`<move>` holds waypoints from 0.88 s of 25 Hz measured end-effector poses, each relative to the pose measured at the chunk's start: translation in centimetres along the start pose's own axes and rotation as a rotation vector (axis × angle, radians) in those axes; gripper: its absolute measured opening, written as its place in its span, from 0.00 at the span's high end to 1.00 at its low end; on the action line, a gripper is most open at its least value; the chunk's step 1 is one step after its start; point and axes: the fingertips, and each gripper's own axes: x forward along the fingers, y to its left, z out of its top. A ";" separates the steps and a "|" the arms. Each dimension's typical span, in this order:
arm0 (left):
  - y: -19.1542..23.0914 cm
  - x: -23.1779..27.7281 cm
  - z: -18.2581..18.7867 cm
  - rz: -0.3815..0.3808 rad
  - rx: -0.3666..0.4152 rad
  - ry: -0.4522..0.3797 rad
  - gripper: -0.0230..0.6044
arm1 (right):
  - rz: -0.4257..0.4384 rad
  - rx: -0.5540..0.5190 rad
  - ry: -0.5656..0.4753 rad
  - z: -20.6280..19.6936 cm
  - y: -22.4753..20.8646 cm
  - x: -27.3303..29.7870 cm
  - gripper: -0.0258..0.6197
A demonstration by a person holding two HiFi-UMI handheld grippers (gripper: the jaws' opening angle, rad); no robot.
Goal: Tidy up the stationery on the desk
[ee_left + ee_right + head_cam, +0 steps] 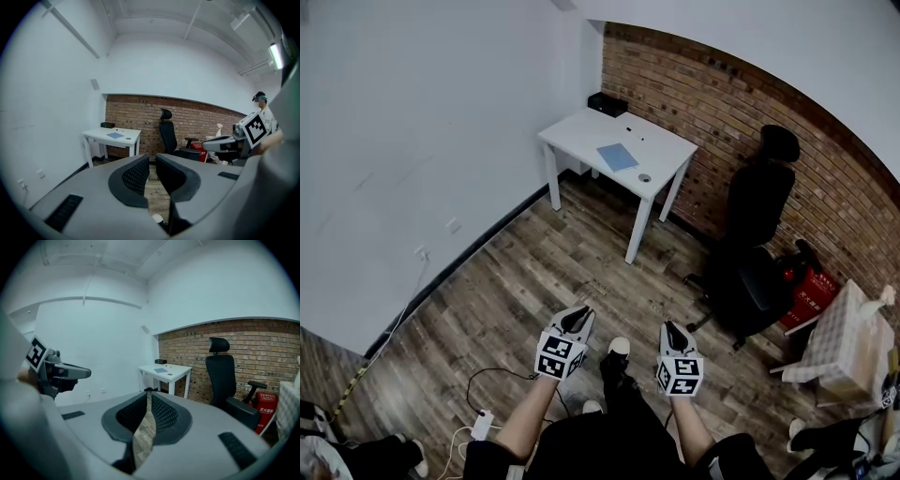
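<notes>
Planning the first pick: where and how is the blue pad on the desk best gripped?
The blue pad lies flat in the middle of the desk, so likely pinch its thin near edge, coming in low from the open room side; brick wall and white wall close the far sides.

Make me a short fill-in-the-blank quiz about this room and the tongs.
The flat pad on the white desk is ____.
The office chair beside the desk is ____.
The wall behind that chair is ____.
Neither the left tongs nor the right tongs hold anything; only the ____ pair's tips touch.
Missing words: blue, black, brick, right.
</notes>
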 end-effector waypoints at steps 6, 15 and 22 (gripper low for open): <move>1.5 1.7 0.4 -0.001 -0.002 0.019 0.87 | -0.003 0.021 0.009 0.8 -0.7 2.5 0.92; 3.4 4.6 0.6 -0.001 0.002 0.038 0.87 | 0.008 0.032 0.027 0.9 -1.4 6.1 0.92; 5.4 6.3 1.2 0.012 -0.004 0.047 0.87 | 0.026 0.032 0.035 1.6 -1.7 9.3 0.92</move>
